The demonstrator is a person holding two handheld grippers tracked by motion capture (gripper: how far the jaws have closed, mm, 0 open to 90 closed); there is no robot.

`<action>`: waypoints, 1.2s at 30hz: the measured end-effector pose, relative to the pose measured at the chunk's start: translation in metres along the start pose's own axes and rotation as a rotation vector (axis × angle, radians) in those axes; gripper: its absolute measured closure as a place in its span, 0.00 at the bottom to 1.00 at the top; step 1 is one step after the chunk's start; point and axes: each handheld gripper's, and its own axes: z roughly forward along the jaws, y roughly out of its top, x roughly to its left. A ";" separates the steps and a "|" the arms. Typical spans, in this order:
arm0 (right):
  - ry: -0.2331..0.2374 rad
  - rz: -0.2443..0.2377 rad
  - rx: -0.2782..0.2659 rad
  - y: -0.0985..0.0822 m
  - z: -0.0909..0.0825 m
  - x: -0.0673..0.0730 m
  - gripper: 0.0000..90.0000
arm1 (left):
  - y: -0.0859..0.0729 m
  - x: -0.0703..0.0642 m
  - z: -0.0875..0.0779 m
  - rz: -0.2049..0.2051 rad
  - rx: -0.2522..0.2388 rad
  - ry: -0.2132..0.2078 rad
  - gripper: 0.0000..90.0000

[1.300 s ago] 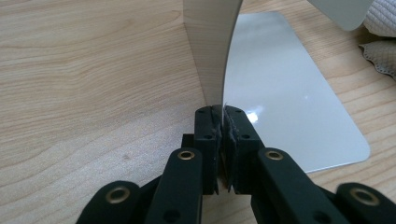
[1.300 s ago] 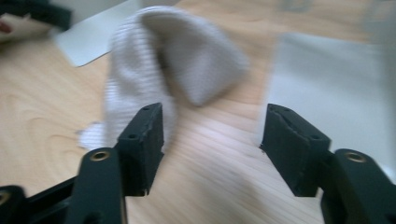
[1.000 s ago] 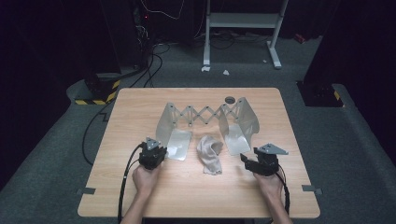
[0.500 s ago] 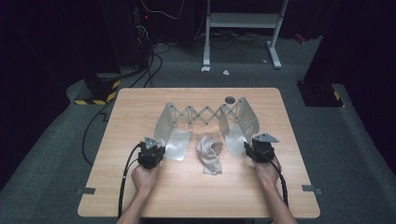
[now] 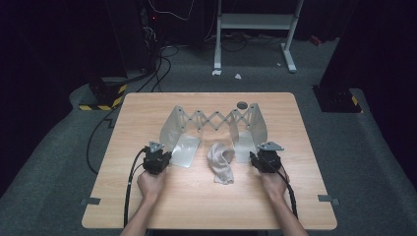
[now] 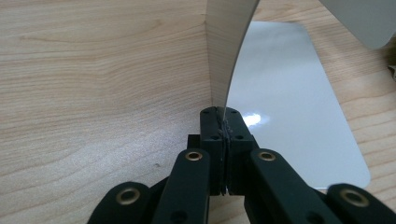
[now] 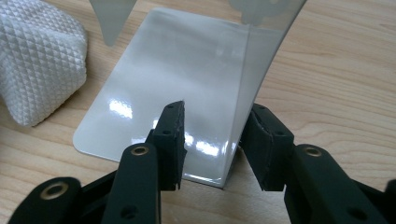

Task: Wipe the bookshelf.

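- Left gripper [image 6: 223,122] pinches the thin, glossy grey left panel [image 6: 227,51] of the folder [image 5: 215,119] mid-table
- Right gripper [image 7: 214,135], jaws lately closing, straddles the right panel [image 7: 261,70], unclamped
- Waffle-textured white cloth [image 5: 221,161] lies crumpled between the panels

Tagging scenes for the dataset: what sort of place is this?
Probably a lab recording bay: a lone wooden table on grey carpet, dark surroundings, floor cables, a hazard-striped block, and a white equipment stand behind.
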 end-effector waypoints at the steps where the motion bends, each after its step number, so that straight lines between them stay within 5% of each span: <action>1: -0.004 -0.002 0.004 0.000 0.000 0.002 0.65 | 0.001 0.000 0.000 0.002 0.004 0.001 0.98; 4: -0.035 -0.042 0.009 0.000 0.001 0.010 0.63 | 0.003 0.000 -0.001 0.011 0.019 0.007 0.98; 17: 0.025 0.016 0.022 0.004 0.006 0.016 0.60 | 0.003 -0.007 -0.006 0.020 0.057 0.005 0.94; 22: 0.074 0.036 0.029 0.005 0.007 0.012 0.53 | 0.000 -0.009 -0.019 0.006 0.036 0.000 0.81; 28: 0.066 0.028 0.034 0.005 0.008 0.014 0.49 | -0.014 -0.018 -0.037 0.018 0.041 -0.032 0.68; 36: 0.052 0.037 0.036 0.006 0.009 0.013 0.47 | -0.015 -0.030 -0.040 0.029 0.055 -0.053 0.52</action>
